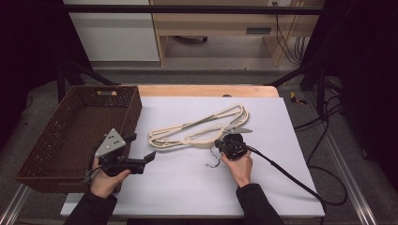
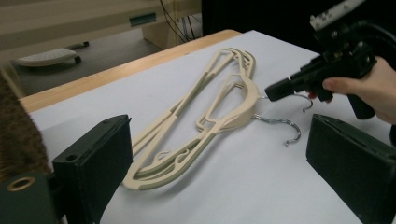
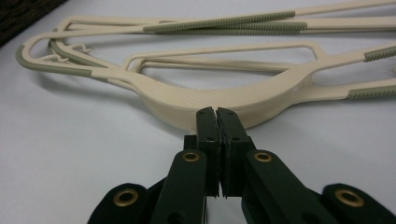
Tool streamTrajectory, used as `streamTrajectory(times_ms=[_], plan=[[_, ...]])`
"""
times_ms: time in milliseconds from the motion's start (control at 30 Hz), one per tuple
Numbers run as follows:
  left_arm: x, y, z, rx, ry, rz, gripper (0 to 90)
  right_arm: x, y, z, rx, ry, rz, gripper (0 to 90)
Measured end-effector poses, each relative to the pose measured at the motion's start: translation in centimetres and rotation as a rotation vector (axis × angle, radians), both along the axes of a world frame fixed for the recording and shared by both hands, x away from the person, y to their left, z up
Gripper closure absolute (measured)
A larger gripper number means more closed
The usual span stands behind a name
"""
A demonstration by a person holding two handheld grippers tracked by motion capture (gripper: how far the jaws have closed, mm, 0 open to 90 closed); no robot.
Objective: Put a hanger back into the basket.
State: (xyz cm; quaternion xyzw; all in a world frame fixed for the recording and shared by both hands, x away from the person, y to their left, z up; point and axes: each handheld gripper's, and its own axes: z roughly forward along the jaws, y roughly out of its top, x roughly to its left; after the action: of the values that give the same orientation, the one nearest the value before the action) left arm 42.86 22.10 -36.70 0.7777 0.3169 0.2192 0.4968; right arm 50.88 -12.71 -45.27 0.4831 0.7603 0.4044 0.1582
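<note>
On the white-covered table (image 1: 187, 187), two cream hangers (image 1: 199, 129) are seen lying stacked, one partly over the other, near the middle, with their metal hooks (image 2: 285, 128) pointed toward the person's side. The right hand-held gripper (image 1: 224, 143) is positioned at the neck of the hangers, where the hooks join the cream bodies. Its jaws are pressed together at the tips, which sit right at the neck of the top hanger; whether the thin hook wire is pinched between them cannot be told. The left hand-held gripper (image 1: 143, 152) is held above the table, apart from the hangers, its jaws standing wide apart with nothing between them. A brown woven basket (image 1: 42, 154) is noted at the left edge of the table, just beside the left hand (image 1: 105, 180).
</note>
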Motion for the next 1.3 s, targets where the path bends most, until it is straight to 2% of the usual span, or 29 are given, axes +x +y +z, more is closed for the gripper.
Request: streamTrajectory(times_ms=[200, 433, 567, 600, 633, 700, 767, 867, 967, 1067, 1300], plan=[[1.3, -4.1, -1.0, 0.091, 0.032, -0.064, 7.3, -0.2, -0.5, 1.0, 0.000, -0.010, 0.016, 89.2], [4.2, -8.3, -2.2, 0.130, 0.075, -0.109, 10.1, -0.4, -0.8, 1.6, -0.004, -0.027, 0.036, 89.3], [5.9, -10.1, -3.0, 0.170, 0.099, -0.117, 12.4, -0.5, -0.8, 1.9, -0.006, -0.034, 0.045, 89.3], [5.9, -10.1, -3.0, 0.170, 0.099, -0.117, 13.1, -0.5, -0.8, 2.0, -0.002, -0.033, 0.045, 89.3], [6.7, -11.0, -3.5, 0.196, 0.106, -0.127, 13.3, -0.5, -0.7, 2.0, -0.003, -0.029, 0.040, 89.3], [7.4, -11.9, -3.9, 0.217, 0.112, -0.134, 15.1, -0.6, -0.8, 2.1, -0.006, -0.035, 0.048, 89.3], [8.1, -12.7, -4.4, 0.226, 0.125, -0.140, 16.4, -0.6, -0.8, 2.2, -0.009, -0.037, 0.051, 89.3], [8.9, -13.9, -5.1, 0.263, 0.116, -0.149, 20.5, -0.7, -0.7, 2.3, -0.013, -0.041, 0.055, 89.3], [9.6, -14.7, -5.6, 0.326, 0.099, -0.172, 24.6, -0.8, -0.6, 2.5, -0.014, -0.043, 0.059, 89.3], [10.2, -15.3, -6.3, 0.320, 0.099, -0.177, 29.0, -0.8, -0.5, 2.5, -0.022, -0.045, 0.061, 89.3], [10.7, -16.7, -7.6, 0.406, 0.084, -0.197, 41.6, -0.9, -0.5, 2.7, -0.028, -0.052, 0.073, 89.3]])
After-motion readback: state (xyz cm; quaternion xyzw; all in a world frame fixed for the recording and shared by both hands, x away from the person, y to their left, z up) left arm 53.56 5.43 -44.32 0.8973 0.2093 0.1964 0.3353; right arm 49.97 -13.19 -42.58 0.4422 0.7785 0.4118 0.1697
